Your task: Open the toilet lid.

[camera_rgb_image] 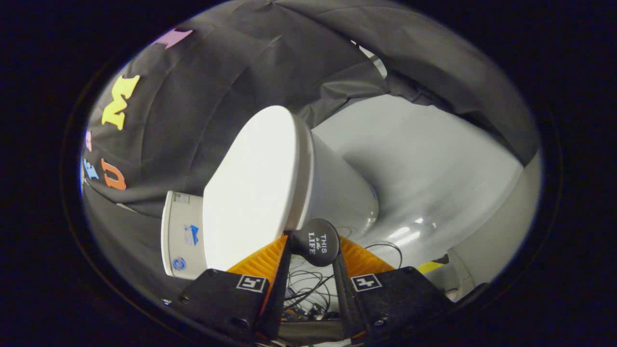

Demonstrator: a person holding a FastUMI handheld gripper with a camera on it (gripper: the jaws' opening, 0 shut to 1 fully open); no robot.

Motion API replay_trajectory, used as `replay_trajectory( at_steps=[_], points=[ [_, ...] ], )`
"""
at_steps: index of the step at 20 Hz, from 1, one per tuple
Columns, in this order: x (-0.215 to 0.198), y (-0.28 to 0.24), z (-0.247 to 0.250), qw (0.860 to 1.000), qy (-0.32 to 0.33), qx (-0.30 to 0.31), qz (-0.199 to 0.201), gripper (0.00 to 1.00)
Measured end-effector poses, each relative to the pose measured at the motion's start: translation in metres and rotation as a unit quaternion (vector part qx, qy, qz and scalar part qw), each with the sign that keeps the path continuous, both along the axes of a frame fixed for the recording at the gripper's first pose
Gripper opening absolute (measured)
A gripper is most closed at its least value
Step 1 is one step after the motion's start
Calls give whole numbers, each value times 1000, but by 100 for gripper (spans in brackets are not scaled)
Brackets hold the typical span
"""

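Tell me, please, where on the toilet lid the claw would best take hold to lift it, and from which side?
Best at the round black knob on the toilet lid's front edge, approached head-on from the front. It juts out past the lid's flat face, giving two opposite sides to pinch. The claw already has a finger on each side of it, apparently closed on it.

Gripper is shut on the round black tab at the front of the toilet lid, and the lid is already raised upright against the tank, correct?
Not quite. In the gripper view the gripper is shut on the round black tab, but the toilet lid is down on the bowl, not raised.
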State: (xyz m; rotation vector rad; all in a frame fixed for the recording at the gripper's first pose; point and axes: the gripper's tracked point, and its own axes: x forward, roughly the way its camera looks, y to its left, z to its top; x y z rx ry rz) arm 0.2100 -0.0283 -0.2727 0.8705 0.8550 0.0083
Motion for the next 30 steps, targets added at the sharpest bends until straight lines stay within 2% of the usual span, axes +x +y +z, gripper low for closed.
replay_trajectory(
  at_steps=[2,3,5,6,11,15,22,26,30],
  points=[
    [0,-5,7,1000,-11,19,-13,38],
    [-2,-5,4,999,-12,27,-16,36],
    [-1,-5,10,996,-9,80,-42,34],
    [0,-6,11,994,-11,98,-53,29],
    [2,-6,12,995,-30,80,-51,20],
    [1,-9,28,991,-28,113,-64,11],
    [0,0,51,993,-25,97,-60,9],
    [3,2,78,991,-46,105,-65,9],
    [7,13,111,991,-69,98,-52,9]
  ],
)
